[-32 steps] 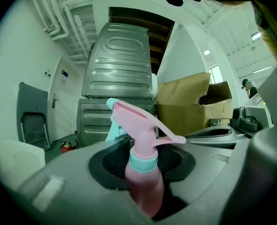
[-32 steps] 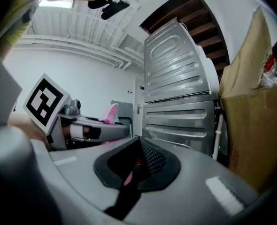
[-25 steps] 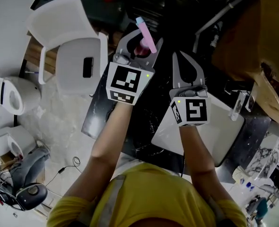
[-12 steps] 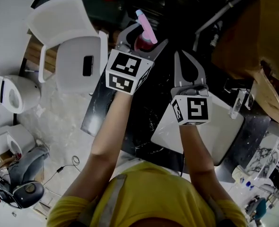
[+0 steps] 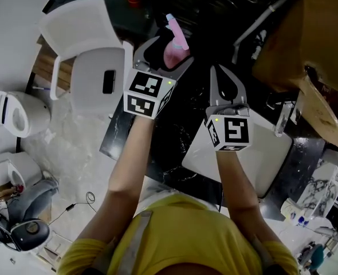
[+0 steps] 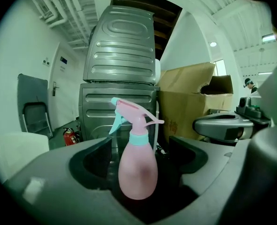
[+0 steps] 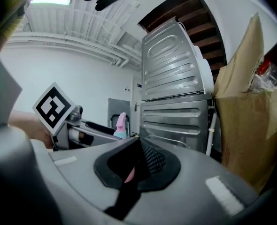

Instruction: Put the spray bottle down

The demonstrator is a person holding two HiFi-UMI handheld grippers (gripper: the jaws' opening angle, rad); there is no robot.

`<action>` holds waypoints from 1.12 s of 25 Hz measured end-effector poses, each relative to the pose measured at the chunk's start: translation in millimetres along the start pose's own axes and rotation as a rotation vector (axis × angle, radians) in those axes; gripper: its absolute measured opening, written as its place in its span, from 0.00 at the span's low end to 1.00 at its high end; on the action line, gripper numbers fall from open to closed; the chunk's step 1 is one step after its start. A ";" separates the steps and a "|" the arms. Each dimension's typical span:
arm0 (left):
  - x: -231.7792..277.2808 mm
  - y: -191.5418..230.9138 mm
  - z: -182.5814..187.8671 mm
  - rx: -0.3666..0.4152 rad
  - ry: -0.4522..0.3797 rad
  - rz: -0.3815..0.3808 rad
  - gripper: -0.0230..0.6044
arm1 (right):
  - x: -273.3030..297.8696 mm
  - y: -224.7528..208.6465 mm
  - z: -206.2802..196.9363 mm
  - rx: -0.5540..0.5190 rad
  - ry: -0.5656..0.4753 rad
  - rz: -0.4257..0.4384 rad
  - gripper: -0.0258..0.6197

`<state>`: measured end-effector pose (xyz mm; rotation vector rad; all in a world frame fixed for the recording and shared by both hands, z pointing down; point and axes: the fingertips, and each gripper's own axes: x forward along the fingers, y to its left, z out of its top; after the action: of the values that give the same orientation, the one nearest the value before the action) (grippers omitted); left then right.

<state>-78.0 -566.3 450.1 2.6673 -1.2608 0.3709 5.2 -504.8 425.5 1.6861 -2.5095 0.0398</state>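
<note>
Head view: one spray bottle at twelve o'clock, free between the left gripper's just-opened jaws; right gripper closed, empty; one chair at ten o'clock.

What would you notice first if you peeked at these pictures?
A pink plastic spray bottle with a teal collar stands upright between the jaws of the left gripper. The jaws have just been opening and now stand clear of it. Behind it towers a big ribbed grey metal machine, with a brown cardboard box on its right.
</note>
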 end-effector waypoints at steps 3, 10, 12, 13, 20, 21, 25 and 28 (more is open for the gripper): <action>-26.7 -4.7 1.9 0.002 -0.013 0.042 0.45 | -12.3 2.6 6.3 -0.002 -0.005 -0.003 0.04; -85.8 -25.9 23.8 0.039 -0.081 0.126 0.05 | -45.7 16.8 39.9 -0.022 -0.061 0.007 0.04; -101.0 -34.5 34.8 0.050 -0.109 0.139 0.05 | -56.5 20.5 50.1 -0.027 -0.078 0.011 0.04; -108.6 -38.9 40.2 0.052 -0.124 0.145 0.05 | -62.4 22.2 54.9 -0.027 -0.085 0.012 0.04; -162.9 -70.3 76.6 0.054 -0.214 0.188 0.05 | -111.2 30.1 91.8 -0.033 -0.131 0.003 0.04; -169.8 -74.8 81.8 0.055 -0.224 0.190 0.04 | -117.4 30.5 98.1 -0.036 -0.141 0.002 0.04; -198.2 -89.9 98.0 0.053 -0.257 0.204 0.04 | -142.0 32.2 118.2 -0.051 -0.166 -0.007 0.04; -216.4 -98.9 107.1 0.051 -0.282 0.215 0.04 | -159.1 31.4 128.8 -0.058 -0.183 -0.021 0.04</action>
<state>-117.4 -372.5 279.9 2.7042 -1.6474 0.0525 24.9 -357.6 281.2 1.7673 -2.5913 -0.1964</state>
